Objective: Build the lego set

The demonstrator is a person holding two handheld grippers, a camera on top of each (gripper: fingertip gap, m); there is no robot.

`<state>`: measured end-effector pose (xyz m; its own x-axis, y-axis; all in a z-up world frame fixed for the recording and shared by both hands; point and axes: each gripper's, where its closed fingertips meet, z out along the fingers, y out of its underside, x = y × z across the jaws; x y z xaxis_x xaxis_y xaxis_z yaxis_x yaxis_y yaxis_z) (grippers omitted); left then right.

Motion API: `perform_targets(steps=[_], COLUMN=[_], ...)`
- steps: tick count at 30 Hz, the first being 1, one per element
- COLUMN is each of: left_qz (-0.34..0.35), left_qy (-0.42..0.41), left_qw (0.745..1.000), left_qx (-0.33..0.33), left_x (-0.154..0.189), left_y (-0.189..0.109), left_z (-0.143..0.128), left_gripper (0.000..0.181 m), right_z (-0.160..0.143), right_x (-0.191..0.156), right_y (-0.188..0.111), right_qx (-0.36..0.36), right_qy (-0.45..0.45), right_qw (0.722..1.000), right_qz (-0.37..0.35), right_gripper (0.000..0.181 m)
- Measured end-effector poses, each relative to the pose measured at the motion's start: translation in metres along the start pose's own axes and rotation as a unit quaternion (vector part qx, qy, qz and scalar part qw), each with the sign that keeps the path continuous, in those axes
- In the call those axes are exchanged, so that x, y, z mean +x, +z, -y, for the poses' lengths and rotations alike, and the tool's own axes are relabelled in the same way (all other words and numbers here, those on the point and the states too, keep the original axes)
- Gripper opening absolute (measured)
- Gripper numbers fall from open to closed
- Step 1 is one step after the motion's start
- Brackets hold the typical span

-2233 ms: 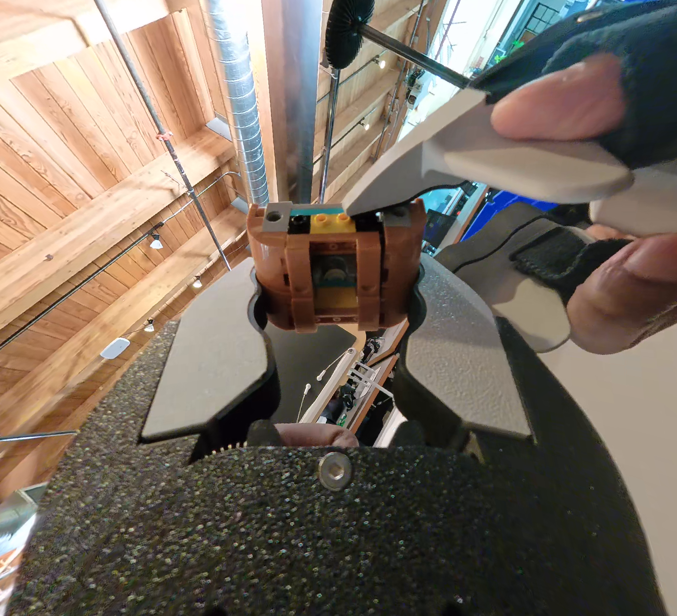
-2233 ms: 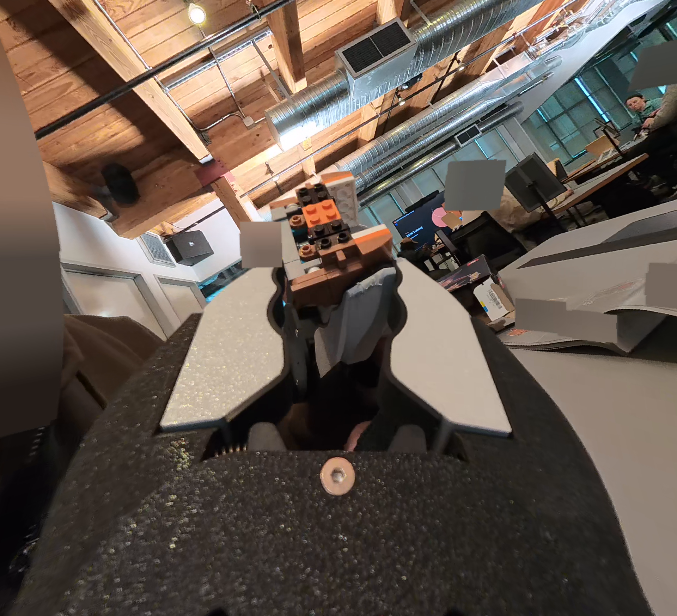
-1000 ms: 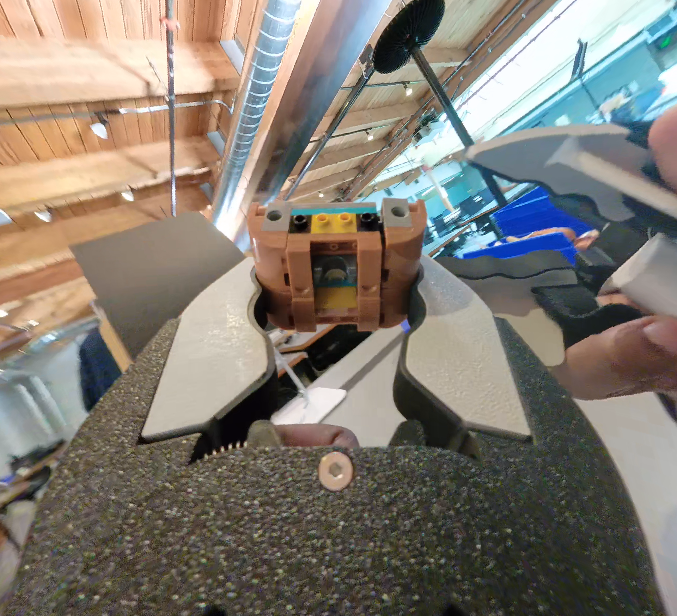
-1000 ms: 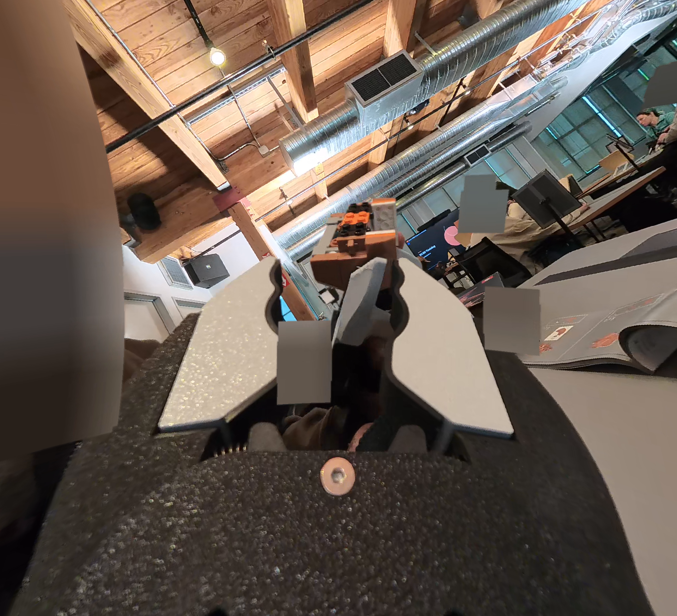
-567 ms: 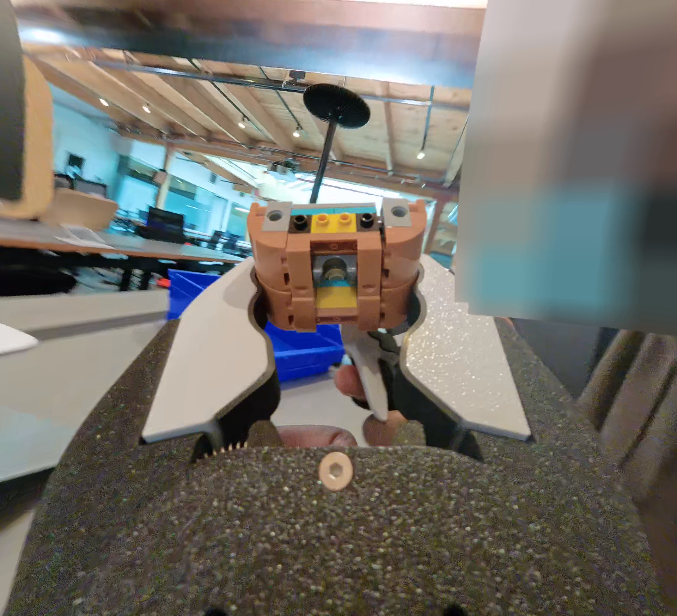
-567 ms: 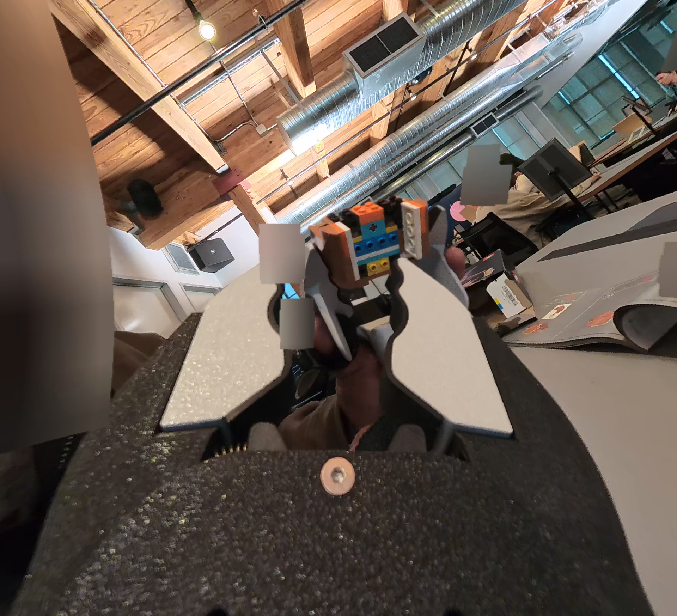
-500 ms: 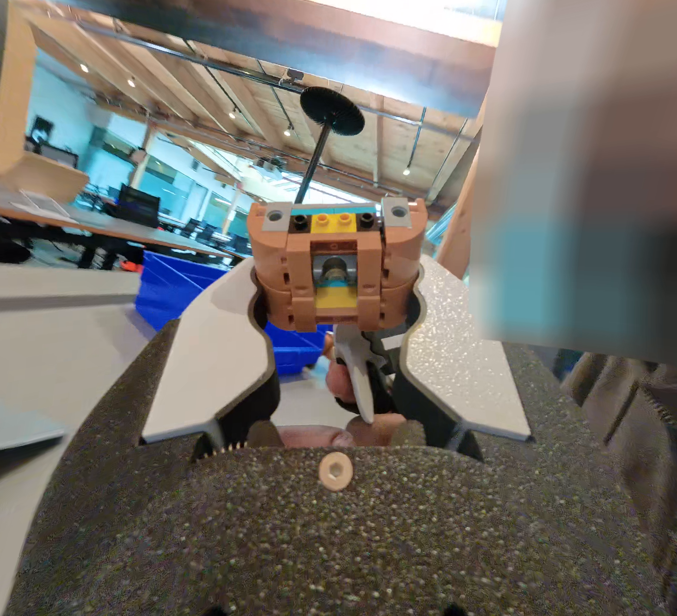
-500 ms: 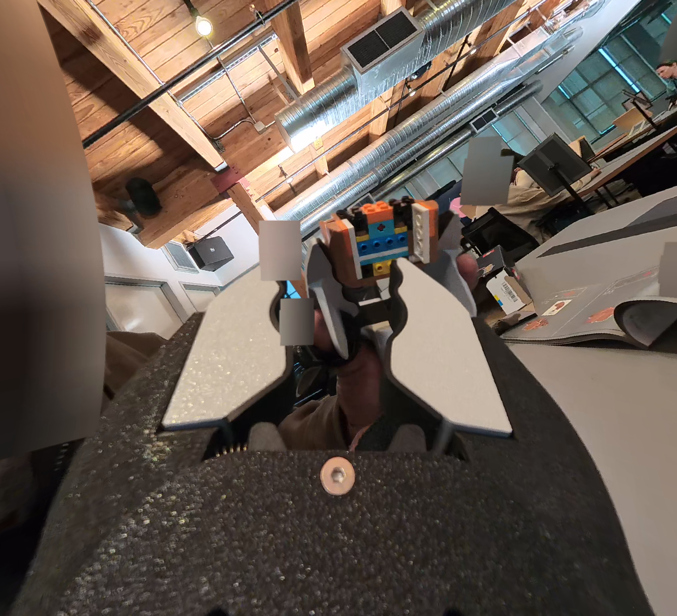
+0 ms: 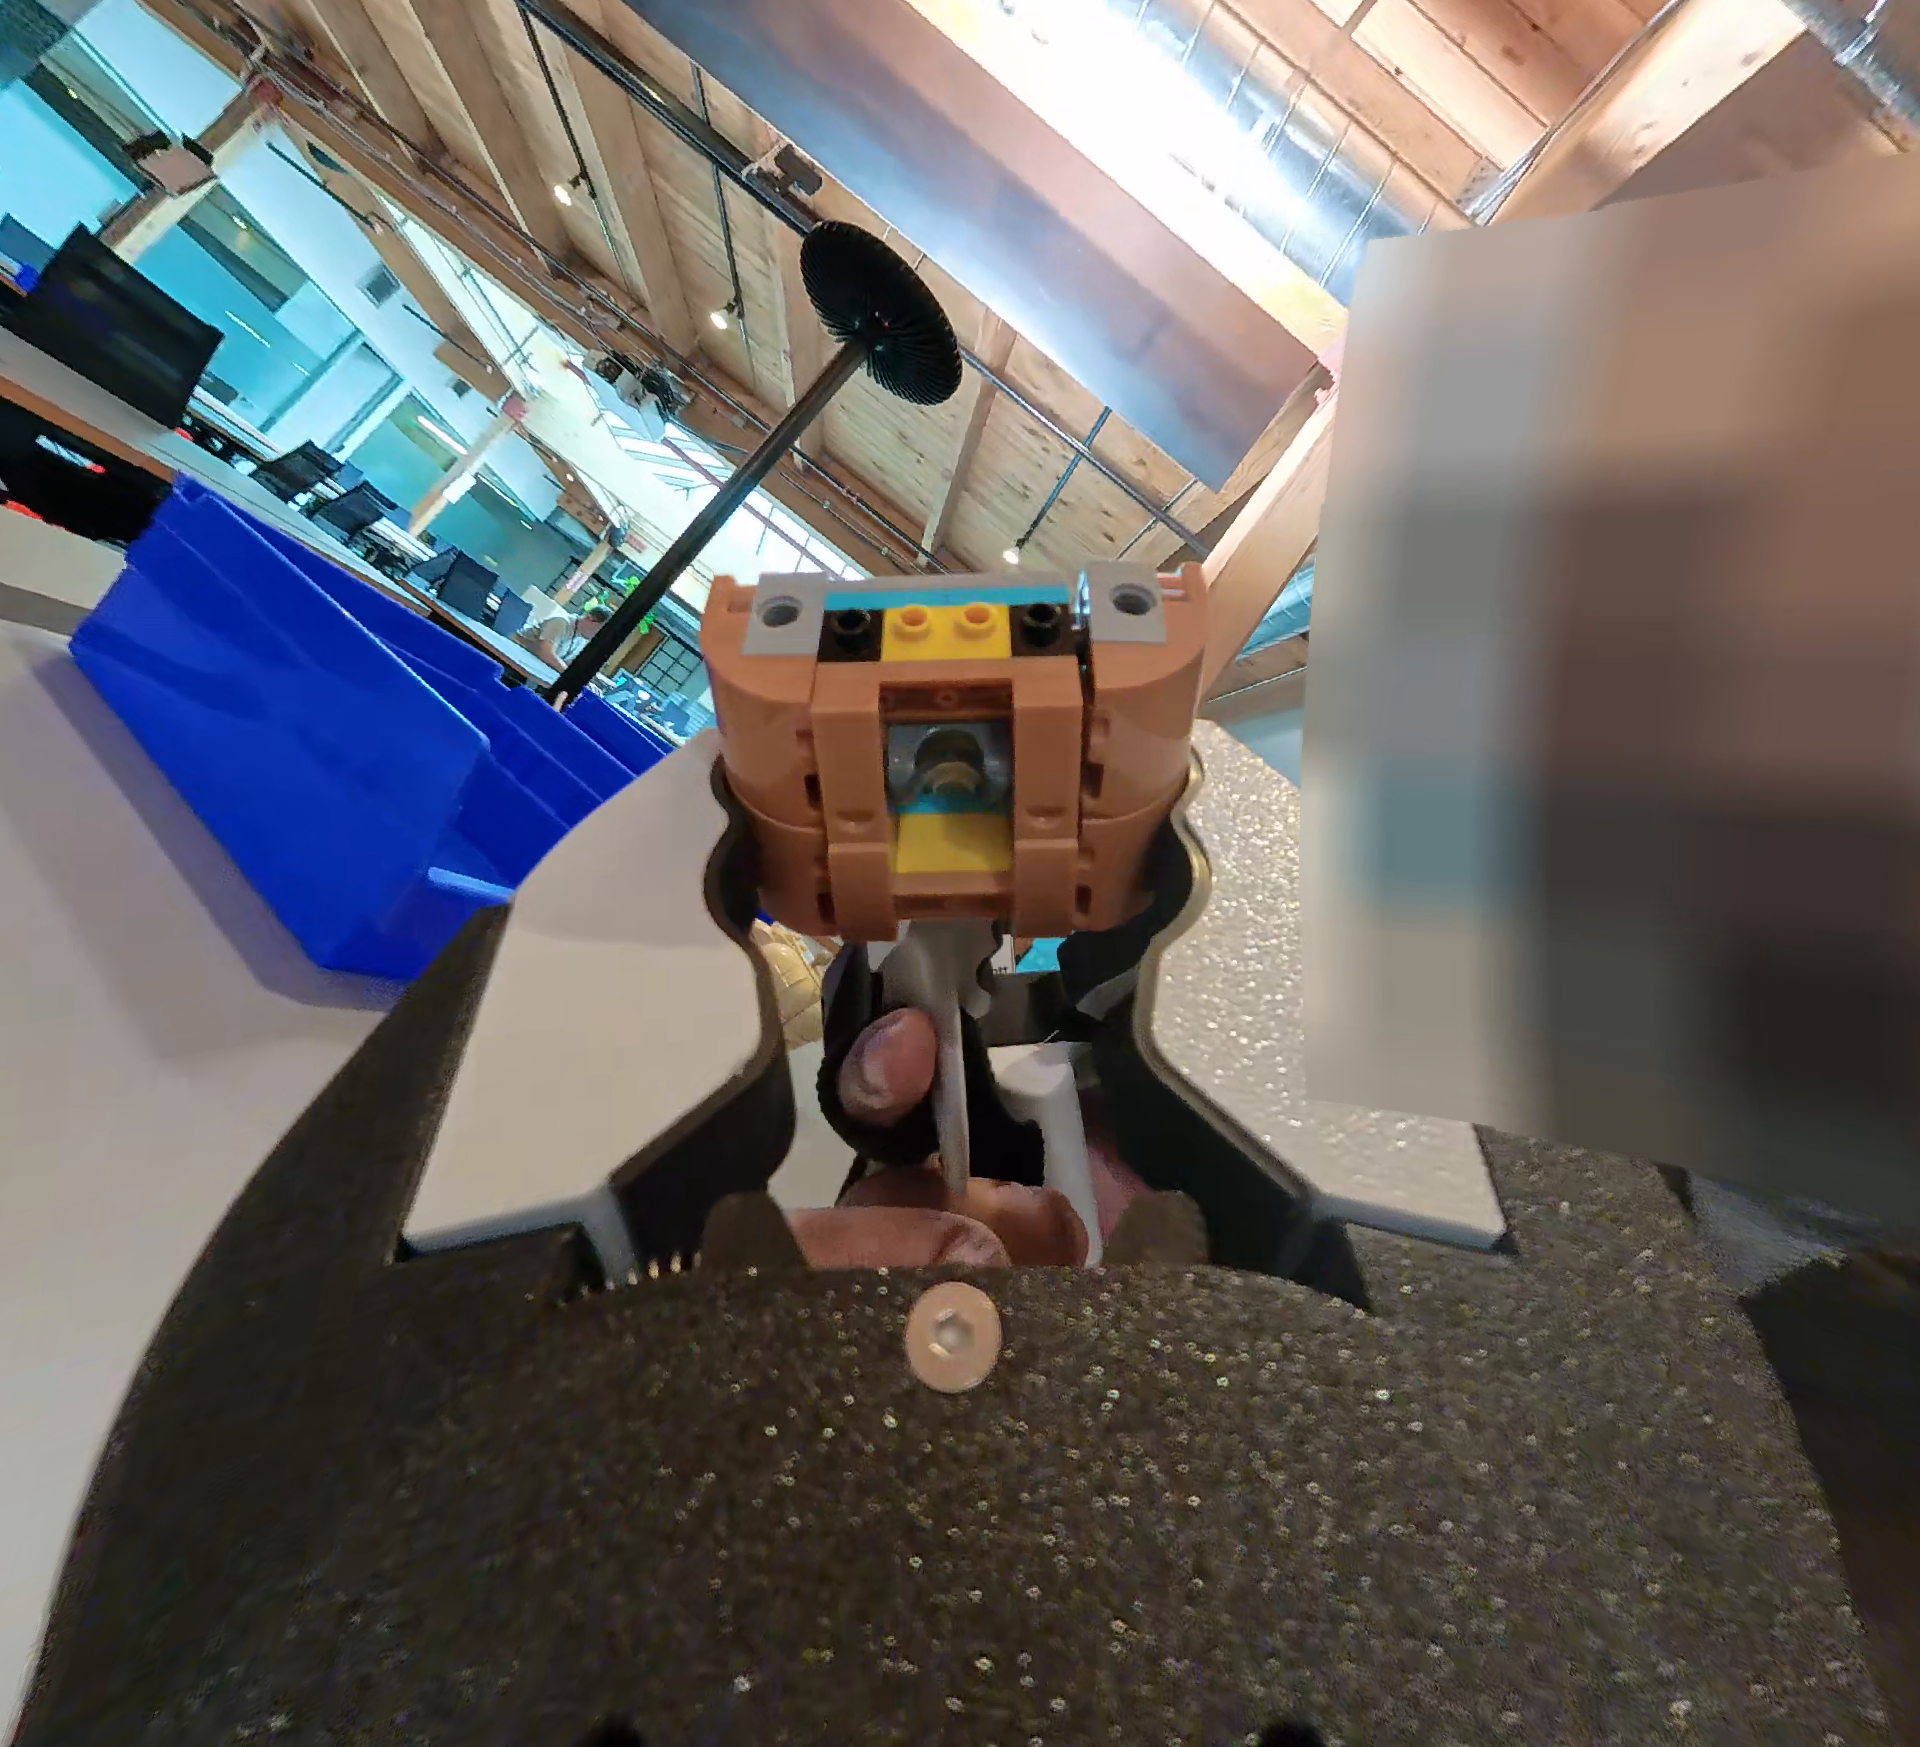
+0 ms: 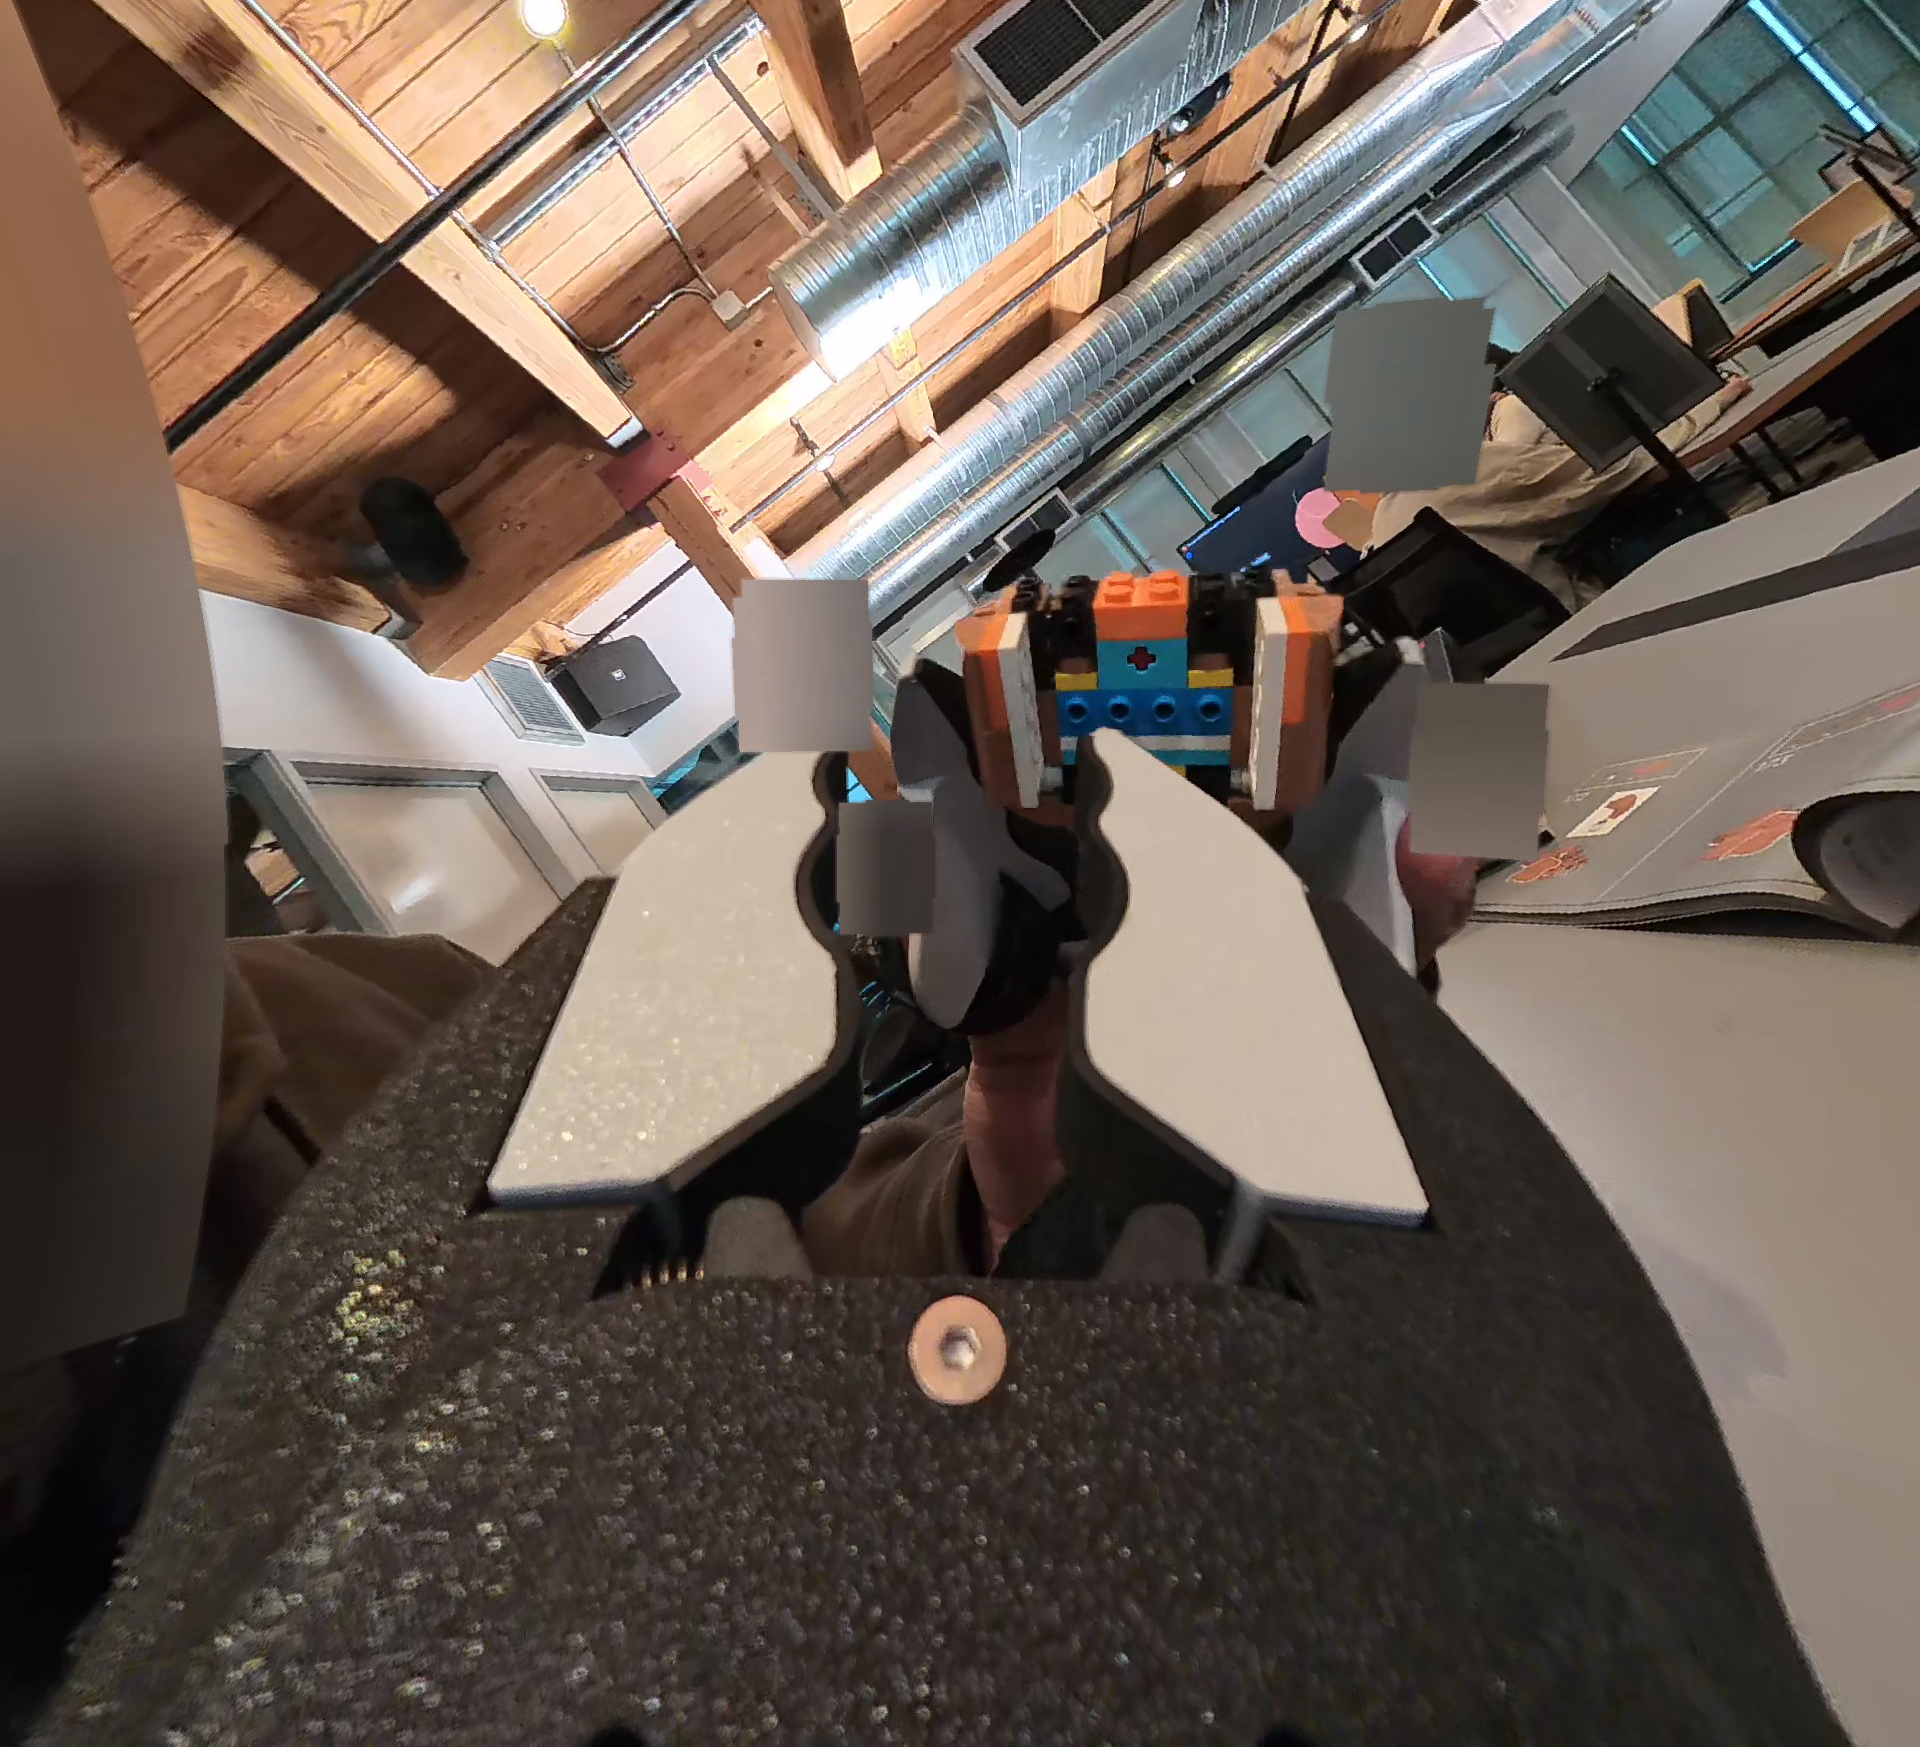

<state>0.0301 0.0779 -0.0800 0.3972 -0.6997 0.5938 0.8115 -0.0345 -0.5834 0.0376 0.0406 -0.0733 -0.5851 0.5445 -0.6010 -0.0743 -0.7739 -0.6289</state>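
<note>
The left tool (image 9: 951, 824) grips the brown lego model (image 9: 951, 752) aloft. The right tool (image 10: 956, 824), open and empty, reaches beneath it; steadying the model helps.

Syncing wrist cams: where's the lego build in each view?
Left wrist view: lego build at centre, brown face with yellow studs on top, clamped in the left gripper.
Right wrist view: lego build above centre, blue-and-orange side facing the camera, beyond the open right gripper, held by the left gripper's fingers.
Shared landmark: silver ceiling duct under the wood ceiling.
</note>
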Motion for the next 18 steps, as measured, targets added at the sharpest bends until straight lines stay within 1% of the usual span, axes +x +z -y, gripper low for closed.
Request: perform_targets(steps=[5, 9, 18], left_qz=[0.000, 0.003, 0.013], left_qy=[-0.026, -0.002, 0.032], left_qw=[1.000, 1.000, 0.999], left_qx=[-0.008, -0.024, -0.038], left_x=[-0.004, -0.002, -0.002], left_y=[0.000, 0.002, 0.001], left_z=[-0.008, -0.013, -0.016], left_gripper=[0.077, 0.077, 0.077], right_z=[-0.006, -0.006, -0.007], right_x=[-0.001, 0.002, 0.000], right_y=[0.002, -0.002, -0.004], right_qx=[-0.014, -0.014, -0.023], right_qy=[-0.004, -0.012, -0.024], right_qw=[1.000, 1.000, 0.999], right_qz=[0.004, -0.006, -0.007], right_gripper=[0.039, 0.026, 0.028])
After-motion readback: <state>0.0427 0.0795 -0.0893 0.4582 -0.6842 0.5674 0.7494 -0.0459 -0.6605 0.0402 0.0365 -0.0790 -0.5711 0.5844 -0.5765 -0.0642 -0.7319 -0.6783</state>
